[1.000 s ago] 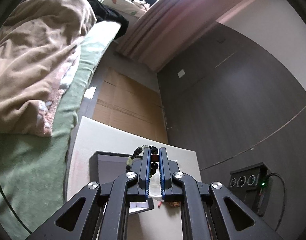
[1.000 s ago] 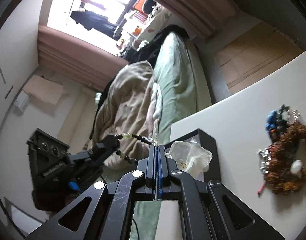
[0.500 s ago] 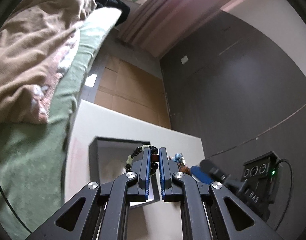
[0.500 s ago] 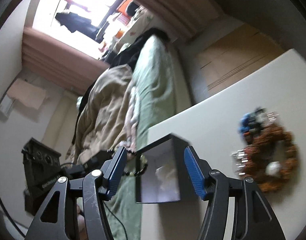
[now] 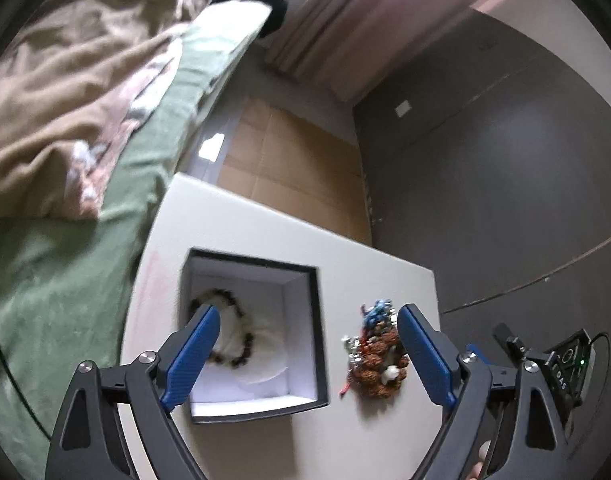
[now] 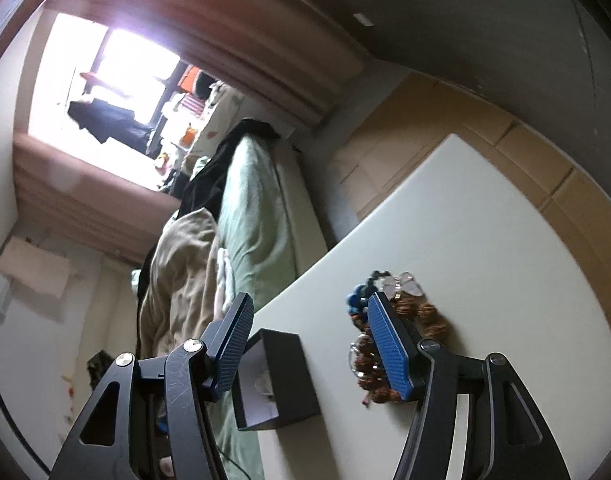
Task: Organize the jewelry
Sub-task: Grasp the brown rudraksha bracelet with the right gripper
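A black box with a white lining (image 5: 305,280) stands on the white table (image 5: 245,224). A dark beaded bracelet (image 5: 241,320) lies inside it on a clear plastic bag. My left gripper (image 5: 307,350) is open and empty above the box. A pile of jewelry (image 5: 379,354) with brown, blue and silver beads lies right of the box. In the right wrist view my right gripper (image 6: 309,342) is open and empty above the table, between the box (image 6: 281,376) and the jewelry pile (image 6: 385,320).
A bed with a green sheet (image 5: 65,264) and a tan blanket (image 5: 73,80) runs along the table's left side. Cardboard (image 5: 289,160) covers the floor beyond the table. A dark wall (image 5: 505,160) stands at the right. The right gripper's body (image 5: 553,364) shows at the lower right.
My left gripper opened and let the beaded bracelet fall into the box. My right gripper, shut a second ago, opened and moved right toward the jewelry pile.
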Demonstrator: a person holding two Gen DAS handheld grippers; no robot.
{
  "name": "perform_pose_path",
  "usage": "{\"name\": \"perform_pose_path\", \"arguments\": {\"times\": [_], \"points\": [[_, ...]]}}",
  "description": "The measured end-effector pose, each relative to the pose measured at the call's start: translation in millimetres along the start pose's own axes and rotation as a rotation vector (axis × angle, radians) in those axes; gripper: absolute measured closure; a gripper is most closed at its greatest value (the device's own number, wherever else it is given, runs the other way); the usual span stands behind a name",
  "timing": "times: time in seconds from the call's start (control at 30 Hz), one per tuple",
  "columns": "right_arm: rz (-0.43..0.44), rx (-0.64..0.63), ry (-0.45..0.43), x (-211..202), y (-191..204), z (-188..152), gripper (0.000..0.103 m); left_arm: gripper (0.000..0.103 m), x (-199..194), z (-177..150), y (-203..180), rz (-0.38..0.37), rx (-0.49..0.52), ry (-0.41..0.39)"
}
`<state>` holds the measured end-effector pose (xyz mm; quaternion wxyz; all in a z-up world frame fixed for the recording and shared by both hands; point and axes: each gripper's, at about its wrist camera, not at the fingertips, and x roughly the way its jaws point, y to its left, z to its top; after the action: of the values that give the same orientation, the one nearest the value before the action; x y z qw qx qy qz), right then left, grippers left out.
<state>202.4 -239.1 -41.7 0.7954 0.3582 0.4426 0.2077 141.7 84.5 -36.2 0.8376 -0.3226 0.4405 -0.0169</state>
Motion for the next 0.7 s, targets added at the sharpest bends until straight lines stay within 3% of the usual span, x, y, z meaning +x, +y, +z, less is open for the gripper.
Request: {"name": "perform_pose_path", "arguments": {"times": [0.27, 0.47, 0.7], "points": [[-0.113, -0.012, 0.012, -11, -15, 2, 0.043, 0.017, 26, -20, -43, -0.033, 0.103, 0.049], [-0.21, 0.001, 0.098, 2, -38, 3, 0.043, 0.038, 45, -34, -60, -0.005, 0.17, 0.094], [-0.216, -0.034, 0.158, 15, -40, 1, 0.043, 0.056, 72, -46, -73, 0.049, 0.236, 0.133]]}}
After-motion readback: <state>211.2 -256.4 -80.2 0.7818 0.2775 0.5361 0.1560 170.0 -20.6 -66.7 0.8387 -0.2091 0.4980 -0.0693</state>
